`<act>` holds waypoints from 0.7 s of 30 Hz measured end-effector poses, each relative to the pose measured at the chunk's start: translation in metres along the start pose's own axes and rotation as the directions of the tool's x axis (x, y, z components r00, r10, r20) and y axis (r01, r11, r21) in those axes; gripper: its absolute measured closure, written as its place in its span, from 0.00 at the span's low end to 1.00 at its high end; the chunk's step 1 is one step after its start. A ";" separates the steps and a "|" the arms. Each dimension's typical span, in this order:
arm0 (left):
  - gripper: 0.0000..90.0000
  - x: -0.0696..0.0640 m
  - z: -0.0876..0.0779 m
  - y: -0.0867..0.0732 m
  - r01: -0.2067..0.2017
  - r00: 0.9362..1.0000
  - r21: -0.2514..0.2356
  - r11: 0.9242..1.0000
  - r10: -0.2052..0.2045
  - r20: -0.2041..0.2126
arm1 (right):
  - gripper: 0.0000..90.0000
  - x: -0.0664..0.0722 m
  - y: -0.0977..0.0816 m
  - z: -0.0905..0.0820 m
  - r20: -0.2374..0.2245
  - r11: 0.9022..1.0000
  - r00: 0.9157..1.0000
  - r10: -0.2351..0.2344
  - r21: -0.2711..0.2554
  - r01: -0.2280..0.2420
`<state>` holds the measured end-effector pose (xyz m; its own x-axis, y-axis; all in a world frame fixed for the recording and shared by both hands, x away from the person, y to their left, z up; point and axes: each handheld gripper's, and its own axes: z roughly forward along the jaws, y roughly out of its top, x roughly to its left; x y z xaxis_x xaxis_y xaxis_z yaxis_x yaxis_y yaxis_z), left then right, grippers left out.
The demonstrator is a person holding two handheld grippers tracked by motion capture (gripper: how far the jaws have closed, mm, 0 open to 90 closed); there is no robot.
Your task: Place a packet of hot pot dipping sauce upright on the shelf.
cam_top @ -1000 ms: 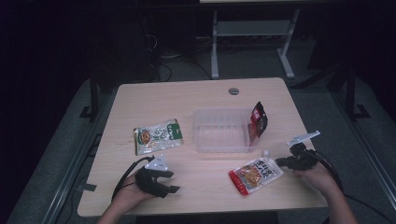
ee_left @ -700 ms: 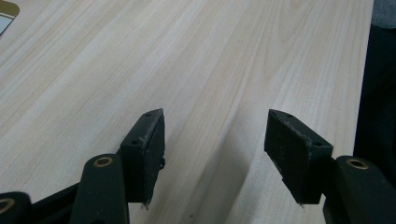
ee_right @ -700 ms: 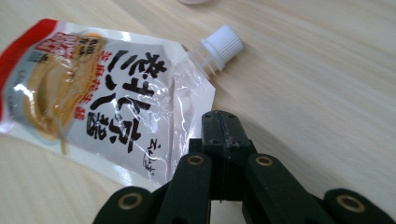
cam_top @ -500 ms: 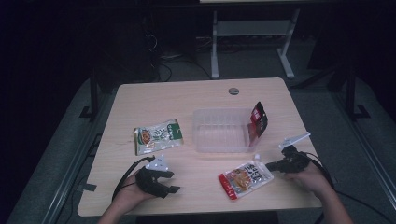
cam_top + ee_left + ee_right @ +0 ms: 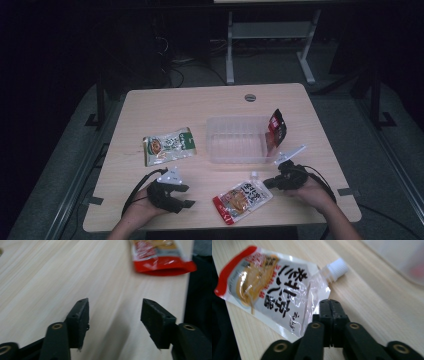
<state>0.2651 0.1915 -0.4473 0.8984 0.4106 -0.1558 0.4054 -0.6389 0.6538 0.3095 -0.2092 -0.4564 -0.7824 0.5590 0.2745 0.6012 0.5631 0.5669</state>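
Since a second ago the spouted sauce pouch (image 5: 243, 198) has slid leftward across the desk (image 5: 190, 107), toward its near edge, with the right tool (image 5: 270, 183) following at its corner. That tool's jaws look pressed together on the pouch's edge in the right gripper view, though they have just eased slightly apart. The step looks like dragging the pouch into reach; next it likely needs lifting into the clear tray (image 5: 236, 141). The left tool (image 5: 186, 200) rests spread and empty, its jaws just narrowed a little.

Probably lab: lone table (image 5: 210, 102), cables (image 5: 175, 55)
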 end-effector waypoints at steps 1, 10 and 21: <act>0.49 -0.003 0.001 0.002 -0.012 1.000 -0.003 1.000 0.012 0.007 | 0.92 0.000 -0.001 -0.003 0.004 1.000 1.000 0.014 -0.011 -0.014; 0.90 -0.022 0.007 0.020 -0.030 0.998 -0.040 0.999 0.033 0.057 | 0.70 0.002 -0.011 -0.021 -0.016 0.992 0.996 0.093 -0.079 -0.094; 1.00 -0.052 0.037 0.035 -0.076 0.990 0.046 0.996 0.071 0.118 | 0.59 0.011 -0.014 -0.016 -0.016 0.991 0.995 0.103 -0.082 -0.104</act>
<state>0.2391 0.1242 -0.4439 0.9384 0.2848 -0.1956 0.3428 -0.6976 0.6292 0.2898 -0.2210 -0.4493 -0.7191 0.6039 0.3438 0.6638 0.4505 0.5971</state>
